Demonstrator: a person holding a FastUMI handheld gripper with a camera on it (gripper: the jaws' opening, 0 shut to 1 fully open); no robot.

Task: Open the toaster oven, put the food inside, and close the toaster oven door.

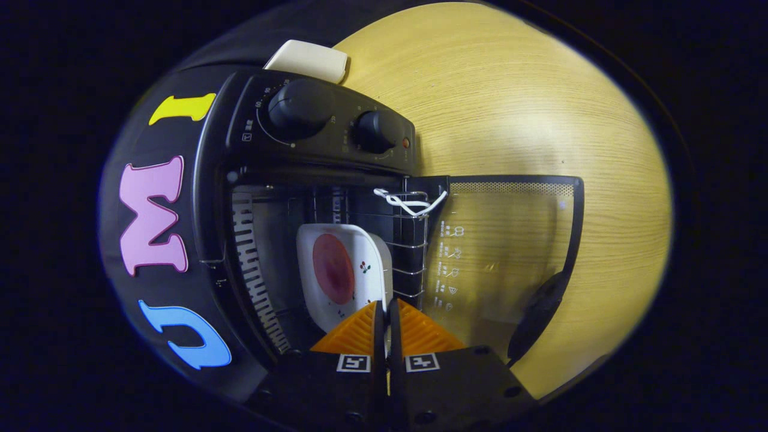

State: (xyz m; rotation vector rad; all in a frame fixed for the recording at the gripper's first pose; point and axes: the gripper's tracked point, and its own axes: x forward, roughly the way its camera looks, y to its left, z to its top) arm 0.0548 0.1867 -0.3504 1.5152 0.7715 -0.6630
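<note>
The two fingers point(360, 330) stand nearly together, with a thin slit left between them, and they pinch the near edge of the plate point(345, 273); the gripper point(387, 315) is clenched on that rim. One plate is in view: white, squarish with rounded corners, with small red and green sprigs painted near its edge. On it lies one round, flat, dark red slice of food point(333, 268), which is too blurred to name more closely.

The plate sits inside the open cavity of the toaster oven point(312, 198), on the wire rack point(411, 252), whose chrome bars show just beyond it. A ribbed strip runs along the inner wall beside the plate. The oven is black. Its control panel carries two round black knobs point(300, 108), side by side, and one small orange lamp point(405, 143) next to the smaller knob.

The glass door point(510, 252) is swung fully open and lies flat over the wooden tabletop point(510, 102), whose grain shows through the pane. A column of small white icons is printed on the glass, and a dark handle point(537, 315) runs along its far edge. One white clip or hook point(408, 203) hangs at the hinge end of the cavity. One cream-coloured flat object point(309, 60) rests behind the oven, on the table.
</note>
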